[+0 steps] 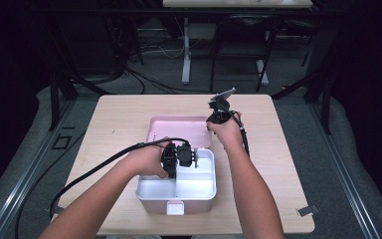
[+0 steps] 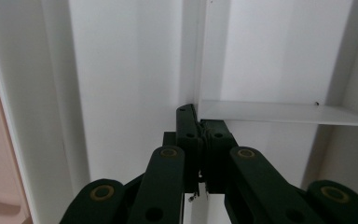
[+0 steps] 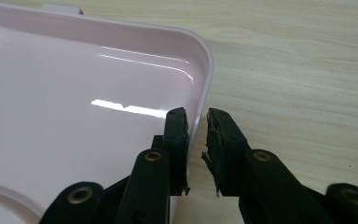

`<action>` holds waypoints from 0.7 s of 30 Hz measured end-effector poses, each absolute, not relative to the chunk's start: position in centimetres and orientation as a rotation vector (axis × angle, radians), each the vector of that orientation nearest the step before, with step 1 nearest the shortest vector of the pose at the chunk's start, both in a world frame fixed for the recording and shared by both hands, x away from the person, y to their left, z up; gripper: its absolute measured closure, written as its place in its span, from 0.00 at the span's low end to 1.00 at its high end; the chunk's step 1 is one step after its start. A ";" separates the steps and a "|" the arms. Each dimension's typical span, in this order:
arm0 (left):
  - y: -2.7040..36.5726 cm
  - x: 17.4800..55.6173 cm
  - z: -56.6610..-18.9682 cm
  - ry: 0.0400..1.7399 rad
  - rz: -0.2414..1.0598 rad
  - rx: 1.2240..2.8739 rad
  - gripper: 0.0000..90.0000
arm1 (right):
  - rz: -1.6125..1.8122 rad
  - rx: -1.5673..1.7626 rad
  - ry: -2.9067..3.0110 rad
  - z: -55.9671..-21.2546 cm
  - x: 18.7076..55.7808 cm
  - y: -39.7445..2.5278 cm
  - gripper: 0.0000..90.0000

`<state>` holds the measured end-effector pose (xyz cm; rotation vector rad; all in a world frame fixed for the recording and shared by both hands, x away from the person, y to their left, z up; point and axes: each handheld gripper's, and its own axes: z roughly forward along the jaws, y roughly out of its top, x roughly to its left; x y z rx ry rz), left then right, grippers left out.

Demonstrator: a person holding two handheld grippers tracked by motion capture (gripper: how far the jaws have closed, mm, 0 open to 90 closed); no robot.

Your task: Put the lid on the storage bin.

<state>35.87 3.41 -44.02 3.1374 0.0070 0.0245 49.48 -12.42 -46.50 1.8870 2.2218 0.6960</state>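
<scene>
Forearms reach in from the near edge over the pale wooden table, where an open pink plastic box with a white divided inner tray sits near centre, its pink lid lying flat behind. The left gripper is clamped on the tray's white divider. The right gripper straddles the lid's right rim, jaws slightly apart. Probably lifting the tray comes next; it needs a straight upward pull, with open table right.

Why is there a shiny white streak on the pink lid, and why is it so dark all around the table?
In the right gripper view, the streak is lamp glare on the glossy pink lid, beside the right gripper. In the high view, light falls on the table while the room's edges sink into shadow. In the left gripper view, the left gripper looks dark against the bright white tray.
</scene>
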 end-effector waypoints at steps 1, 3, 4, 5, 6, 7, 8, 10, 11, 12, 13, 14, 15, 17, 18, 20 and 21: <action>3.4 35.9 -44.0 0.007 0.024 3.138 0.97 | 0.696 1.886 2.217 -46.5 49.5 -12.3 0.88; 3.4 35.9 -44.0 0.007 0.025 3.137 0.97 | 0.694 1.886 2.215 -46.6 49.4 -12.3 0.89; 3.4 35.9 -44.0 0.008 0.023 3.138 0.97 | 0.695 1.888 2.211 -46.6 49.4 -12.2 0.90; 3.4 35.9 -44.0 0.010 0.027 3.137 0.97 | 0.701 1.887 2.205 -46.7 49.4 -12.2 0.90; 3.4 35.9 -44.0 0.010 0.025 3.137 0.97 | 0.712 1.888 2.203 -46.8 49.4 -12.2 0.90; 3.4 35.9 -44.0 0.011 0.025 3.137 0.97 | 0.709 1.893 2.203 -46.8 49.4 -12.2 0.90; 3.4 35.8 -44.0 0.015 0.024 3.136 0.97 | 0.714 1.895 2.206 -46.9 49.4 -12.3 0.91; 3.4 35.8 -44.0 0.015 0.025 3.137 0.97 | 0.725 1.911 2.199 -47.0 49.3 -12.3 0.92; 3.4 35.9 -44.0 0.011 0.025 3.137 0.97 | 0.733 1.920 2.192 -47.0 49.3 -12.4 0.92; 3.4 35.9 -44.0 0.011 0.025 3.137 0.97 | 0.739 1.936 2.186 -47.0 49.3 -12.4 0.92; 3.4 35.9 -44.0 0.011 0.025 3.137 0.97 | 0.739 1.936 2.186 -47.0 49.3 -12.4 0.92; 3.4 35.9 -44.0 0.011 0.025 3.137 0.97 | 0.743 1.940 2.184 -47.0 49.3 -12.4 0.92; 3.4 35.9 -44.0 0.011 0.025 3.137 0.97 | 0.745 1.945 2.179 -46.9 49.3 -12.4 0.93; 3.4 35.9 -44.0 0.011 0.025 3.138 0.97 | 0.748 1.951 2.178 -46.9 49.3 -12.5 0.93; 3.4 35.9 -44.0 0.012 0.024 3.137 0.97 | 0.759 1.959 2.165 -46.9 49.3 -12.5 0.93; 3.4 35.9 -44.0 0.011 0.025 3.137 0.97 | 0.764 1.961 2.160 -46.9 49.2 -12.5 0.93; 3.4 35.9 -44.0 0.011 0.025 3.137 0.97 | 0.765 1.962 2.162 -46.9 49.2 -12.5 0.94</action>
